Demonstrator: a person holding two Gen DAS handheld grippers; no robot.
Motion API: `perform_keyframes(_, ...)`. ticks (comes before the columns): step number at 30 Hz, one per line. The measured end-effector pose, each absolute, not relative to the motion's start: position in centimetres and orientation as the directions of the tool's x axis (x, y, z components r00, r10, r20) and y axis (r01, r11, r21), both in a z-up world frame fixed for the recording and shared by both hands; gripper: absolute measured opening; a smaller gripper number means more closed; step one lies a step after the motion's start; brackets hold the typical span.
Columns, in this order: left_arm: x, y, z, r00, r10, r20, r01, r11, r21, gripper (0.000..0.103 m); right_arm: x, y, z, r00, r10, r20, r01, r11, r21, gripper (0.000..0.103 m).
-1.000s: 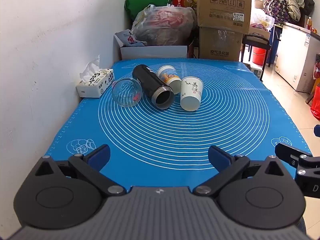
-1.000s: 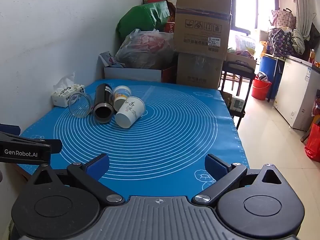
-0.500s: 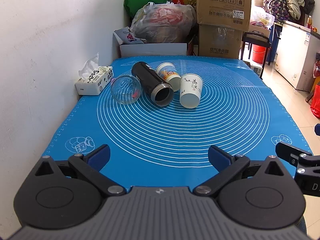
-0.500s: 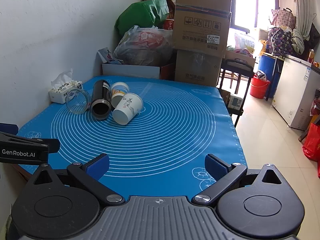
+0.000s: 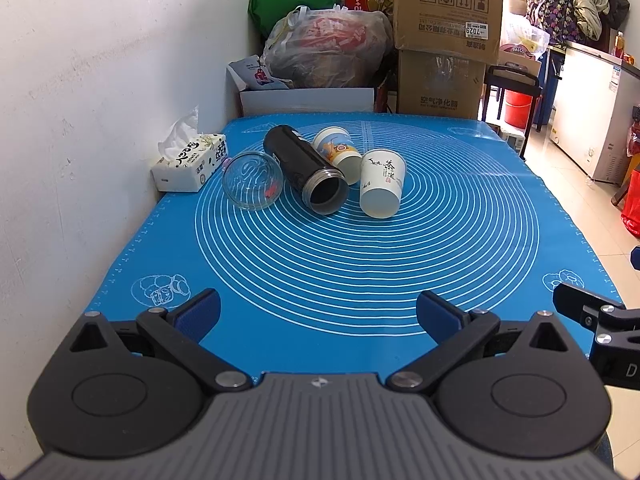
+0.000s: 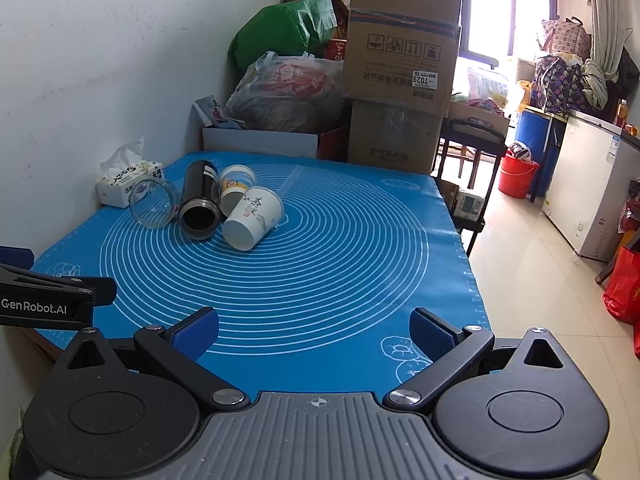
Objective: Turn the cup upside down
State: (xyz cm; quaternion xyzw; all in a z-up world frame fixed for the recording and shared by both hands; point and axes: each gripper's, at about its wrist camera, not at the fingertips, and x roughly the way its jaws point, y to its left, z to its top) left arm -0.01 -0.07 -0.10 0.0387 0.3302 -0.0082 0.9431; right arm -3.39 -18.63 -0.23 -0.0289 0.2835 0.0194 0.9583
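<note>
Left gripper [image 5: 318, 312]: jaws spread wide, empty, low over the near edge of the mat [image 5: 400, 272].
Right gripper [image 6: 314, 330]: jaws likewise wide, empty, beside the left one.
Cups: four lie on their sides well ahead, left of centre, bunched together: glass [image 5: 253, 181], black flask [image 5: 306, 170], printed cup [image 5: 338, 154], white paper cup [image 5: 381, 187].
Nearest candidate: the white paper cup, right end of the bunch, just beside the flask.
Axis: lying flat, long axis roughly toward the gripper; the end facing it looks like the mouth, not certain.
Handling (judged): light, thin-walled, crushes easily, rolls freely on the mat.
Hold (judged): across the mid-wall, gentle squeeze, from the free right side.
Glass: fragile, slippery; flask: heavier, rigid.
Tissue box [image 5: 188, 160]: left of the bunch, against the wall.
</note>
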Motion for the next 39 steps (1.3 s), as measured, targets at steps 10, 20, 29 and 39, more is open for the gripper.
perform_keyframes(10, -0.02, -0.01, 0.07, 0.783, 0.01, -0.622, 0.04, 0.997, 0.067, 0.102, -3.45, -18.82, -0.2, 0.839, 0.019, -0.544, -0.054, 0.997, -0.049, 0.103)
perform_keyframes(20, 0.21, 0.07, 0.42, 0.783, 0.017, -0.621, 0.031, 0.997, 0.066, 0.102, -3.55, -18.82, -0.27, 0.838, 0.021, -0.546, -0.064, 0.996, -0.059, 0.103)
perform_keyframes(29, 0.22, 0.02, 0.14, 0.784, 0.017, -0.621, 0.031, 0.997, 0.067, 0.102, -3.48, -18.73, -0.14, 0.837, 0.021, -0.547, -0.064, 0.996, -0.06, 0.103)
perform_keyframes(39, 0.1, 0.04, 0.01, 0.785, 0.018, -0.619, 0.03, 0.997, 0.068, 0.102, -3.5, -18.75, -0.19, 0.836, 0.021, -0.548, -0.065, 0.996, -0.061, 0.103)
